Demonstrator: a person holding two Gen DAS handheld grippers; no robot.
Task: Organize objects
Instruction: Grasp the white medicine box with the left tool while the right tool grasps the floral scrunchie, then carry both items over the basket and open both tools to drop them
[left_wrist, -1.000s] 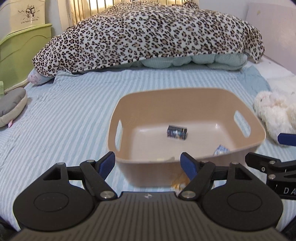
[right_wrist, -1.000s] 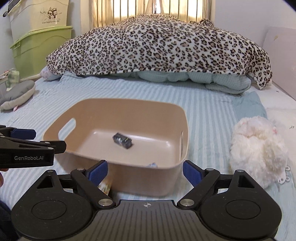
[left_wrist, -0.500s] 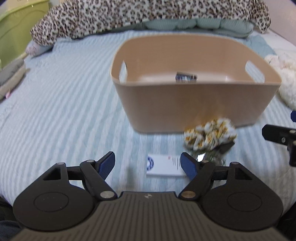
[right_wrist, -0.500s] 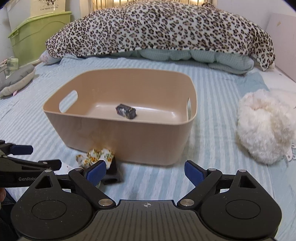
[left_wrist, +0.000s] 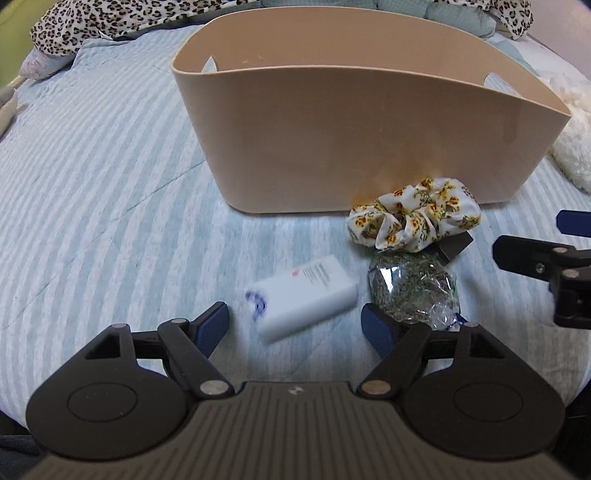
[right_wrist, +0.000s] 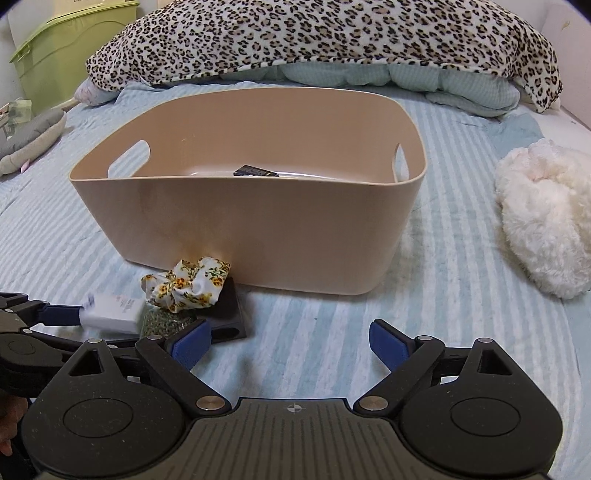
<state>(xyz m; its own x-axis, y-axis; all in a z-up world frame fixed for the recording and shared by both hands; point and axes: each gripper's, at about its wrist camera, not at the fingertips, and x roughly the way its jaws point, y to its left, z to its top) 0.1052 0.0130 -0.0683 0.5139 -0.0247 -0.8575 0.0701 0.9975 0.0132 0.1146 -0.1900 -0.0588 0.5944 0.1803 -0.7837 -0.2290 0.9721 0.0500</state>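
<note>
A beige plastic basket (left_wrist: 362, 140) (right_wrist: 258, 229) stands on the striped bed; a small dark packet (right_wrist: 255, 171) lies inside it. In front of the basket lie a white box (left_wrist: 304, 297) (right_wrist: 110, 314), a floral scrunchie (left_wrist: 413, 218) (right_wrist: 188, 284), a clear bag of green dried herbs (left_wrist: 413, 288) (right_wrist: 162, 323) and a dark grey block (right_wrist: 227, 314). My left gripper (left_wrist: 295, 326) is open, low over the bed, with the white box just ahead between its fingers and untouched. My right gripper (right_wrist: 290, 341) is open over bare sheet, right of the pile.
A white fluffy toy (right_wrist: 543, 218) lies right of the basket. A leopard-print blanket (right_wrist: 325, 40) over a pale quilt fills the far end of the bed. A green storage bin (right_wrist: 66, 59) and a grey cushion (right_wrist: 29, 140) sit at the left.
Both grippers have sunk and tipped downward toward the bed. The basket's inside has dropped out of the left view, and the white box, scrunchie and herb bag have come into view.
</note>
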